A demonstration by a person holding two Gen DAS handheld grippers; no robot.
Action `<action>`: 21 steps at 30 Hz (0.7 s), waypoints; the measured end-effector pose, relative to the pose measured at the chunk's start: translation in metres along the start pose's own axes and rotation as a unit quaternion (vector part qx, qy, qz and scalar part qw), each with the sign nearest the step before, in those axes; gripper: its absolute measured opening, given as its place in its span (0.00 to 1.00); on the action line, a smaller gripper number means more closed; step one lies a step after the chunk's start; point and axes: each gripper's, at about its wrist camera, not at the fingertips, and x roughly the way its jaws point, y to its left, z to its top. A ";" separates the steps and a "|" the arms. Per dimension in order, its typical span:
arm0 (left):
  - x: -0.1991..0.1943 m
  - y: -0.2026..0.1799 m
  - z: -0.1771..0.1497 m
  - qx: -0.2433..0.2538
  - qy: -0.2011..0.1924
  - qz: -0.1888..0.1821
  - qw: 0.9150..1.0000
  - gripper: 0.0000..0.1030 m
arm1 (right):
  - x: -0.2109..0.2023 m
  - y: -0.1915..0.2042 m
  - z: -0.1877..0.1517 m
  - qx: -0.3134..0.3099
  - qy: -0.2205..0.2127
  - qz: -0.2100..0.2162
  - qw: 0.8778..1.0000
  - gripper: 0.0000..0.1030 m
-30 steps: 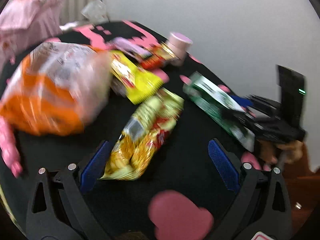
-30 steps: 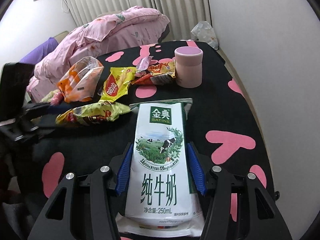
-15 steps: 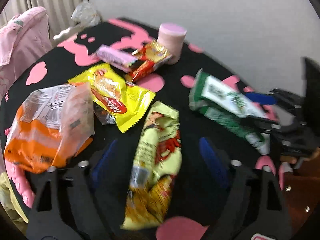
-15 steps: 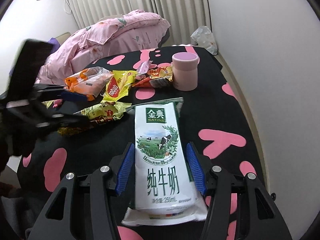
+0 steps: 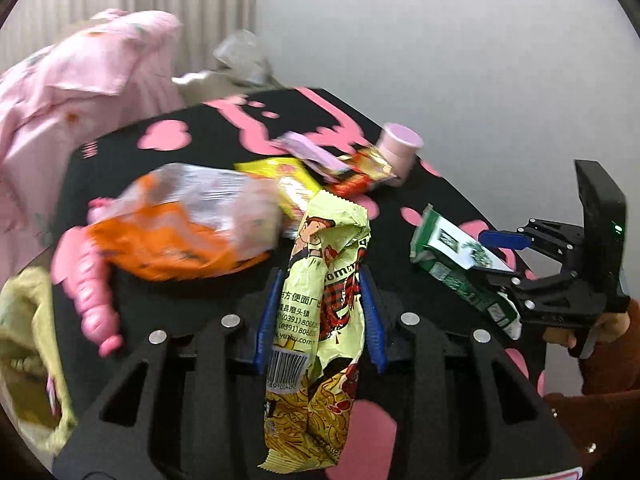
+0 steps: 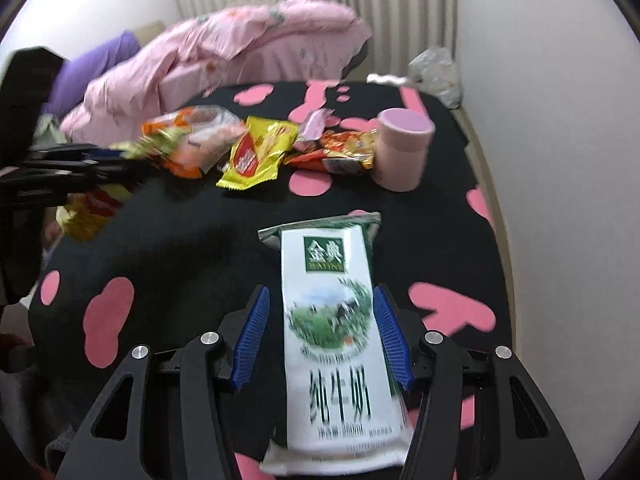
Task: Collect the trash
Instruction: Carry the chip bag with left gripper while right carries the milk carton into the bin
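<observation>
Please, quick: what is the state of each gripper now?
Left gripper: jaws closing on the yellow-green noodle packet, pads against it.
Right gripper: closed on the milk carton.

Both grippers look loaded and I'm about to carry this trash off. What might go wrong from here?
The left gripper is closing on a limp noodle packet near its middle; the crinkly wrapper may slip out. The milk carton in the right gripper sticks out far forward and might snag the pink cup or the wrappers.
</observation>
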 end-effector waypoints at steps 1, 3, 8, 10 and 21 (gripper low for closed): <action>-0.006 0.004 -0.004 -0.011 -0.008 0.005 1.000 0.34 | 0.007 0.002 0.009 -0.015 0.012 -0.016 1.000 0.52; -0.012 0.012 -0.008 -0.029 -0.021 0.008 0.999 0.34 | 0.017 0.004 0.020 -0.025 0.032 -0.032 0.999 0.53; -0.031 0.023 -0.023 -0.050 -0.038 0.014 0.998 0.34 | 0.043 0.001 0.034 -0.036 0.094 -0.021 0.995 0.53; -0.036 0.026 -0.027 -0.050 -0.045 0.020 0.998 0.34 | 0.047 0.002 0.038 -0.044 0.107 -0.003 0.993 0.53; -0.063 0.051 -0.043 -0.102 -0.090 0.039 0.990 0.34 | -0.025 0.037 0.061 -0.056 -0.062 0.053 0.995 0.51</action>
